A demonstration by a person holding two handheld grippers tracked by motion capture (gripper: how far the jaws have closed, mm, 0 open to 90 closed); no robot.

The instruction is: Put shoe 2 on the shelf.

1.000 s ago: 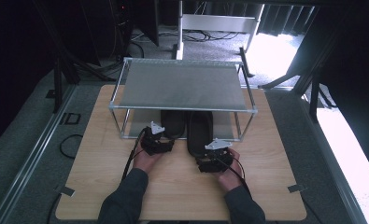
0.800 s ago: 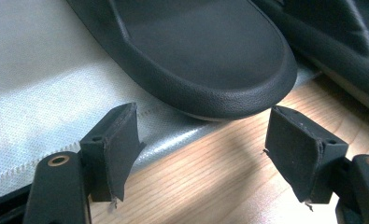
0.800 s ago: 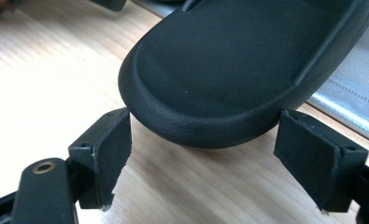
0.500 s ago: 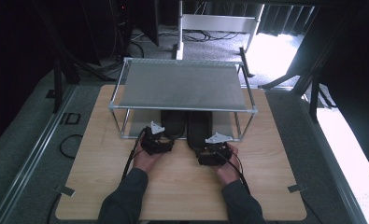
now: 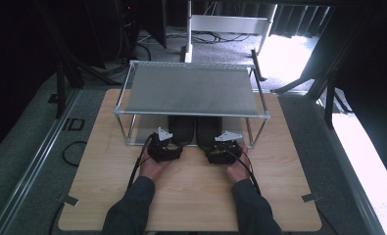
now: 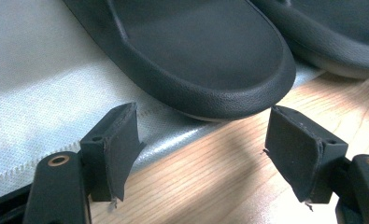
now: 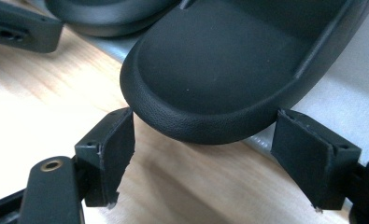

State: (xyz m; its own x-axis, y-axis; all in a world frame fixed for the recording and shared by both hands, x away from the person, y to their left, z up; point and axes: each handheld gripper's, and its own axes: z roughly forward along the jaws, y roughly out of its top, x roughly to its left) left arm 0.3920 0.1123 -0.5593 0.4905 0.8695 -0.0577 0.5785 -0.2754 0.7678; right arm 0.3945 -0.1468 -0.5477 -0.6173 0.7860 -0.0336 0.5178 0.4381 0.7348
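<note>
Two black slippers lie side by side on a grey mat [image 6: 42, 93] under a metal rack: the left slipper [image 5: 182, 128] and the right slipper [image 5: 208, 128]. My left gripper [image 5: 164, 147] sits at the rack's front edge, open, and the left slipper's rounded end [image 6: 205, 56] lies just ahead of its jaws [image 6: 203, 135] without touching them. My right gripper [image 5: 224, 149] is open too, and the right slipper's end [image 7: 219, 70] reaches in between the tips of its jaws [image 7: 205, 140]. Neither gripper holds anything.
The rack [image 5: 191, 90] has a mesh top shelf on thin metal posts that covers most of both slippers from above. It stands on a wooden table [image 5: 191, 196] with bare room near the front edge. The left gripper's body [image 7: 18, 25] shows in the right gripper view.
Both hands have pushed forward toward the rack, the right one more. The right gripper now stands level with the left at the slippers' ends.
</note>
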